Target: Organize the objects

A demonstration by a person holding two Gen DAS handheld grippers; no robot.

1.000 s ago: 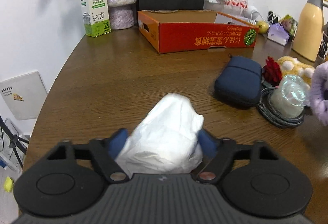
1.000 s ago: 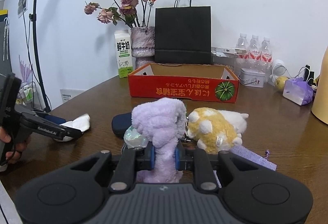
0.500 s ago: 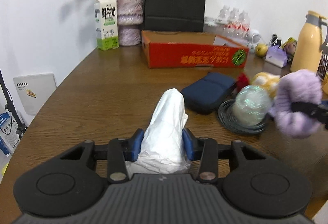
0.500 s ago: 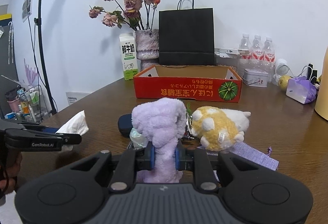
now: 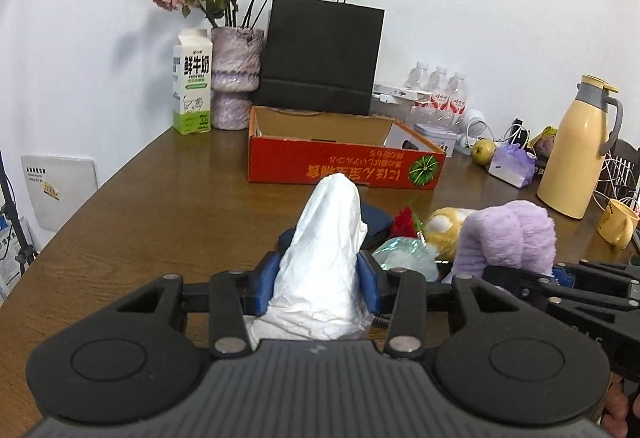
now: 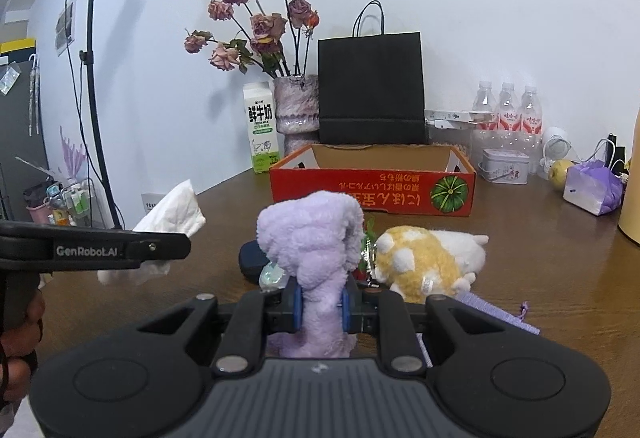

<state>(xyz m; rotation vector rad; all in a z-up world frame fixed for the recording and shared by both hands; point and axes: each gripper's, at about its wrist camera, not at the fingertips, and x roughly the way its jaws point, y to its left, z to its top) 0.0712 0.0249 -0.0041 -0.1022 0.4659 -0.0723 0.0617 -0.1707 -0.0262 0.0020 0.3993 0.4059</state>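
Note:
My left gripper (image 5: pixel 318 278) is shut on a crumpled white tissue (image 5: pixel 328 238) and holds it above the wooden table (image 5: pixel 180 205). The tissue also shows in the right wrist view (image 6: pixel 172 209), at the left. My right gripper (image 6: pixel 320 304) is shut on a fluffy purple cloth (image 6: pixel 312 238), lifted above the table; it shows at the right of the left wrist view (image 5: pixel 508 234). An open red cardboard box (image 5: pixel 344 161) stands at the back, also in the right wrist view (image 6: pixel 372 189). A yellow and white plush toy (image 6: pixel 424 258), a navy pouch (image 6: pixel 250 262) and a red rose (image 5: pixel 404 222) lie in front of it.
A milk carton (image 5: pixel 192 93), a vase of dried roses (image 5: pixel 236 77) and a black paper bag (image 5: pixel 320 57) stand behind the box. Water bottles (image 6: pixel 508 113), a tin (image 6: pixel 504 165), a yellow jug (image 5: pixel 576 149) and a mug (image 5: pixel 618 224) crowd the right side.
Both grippers have risen with their loads. The left gripper has carried the tissue up and toward the right, closer to the right gripper and the box.

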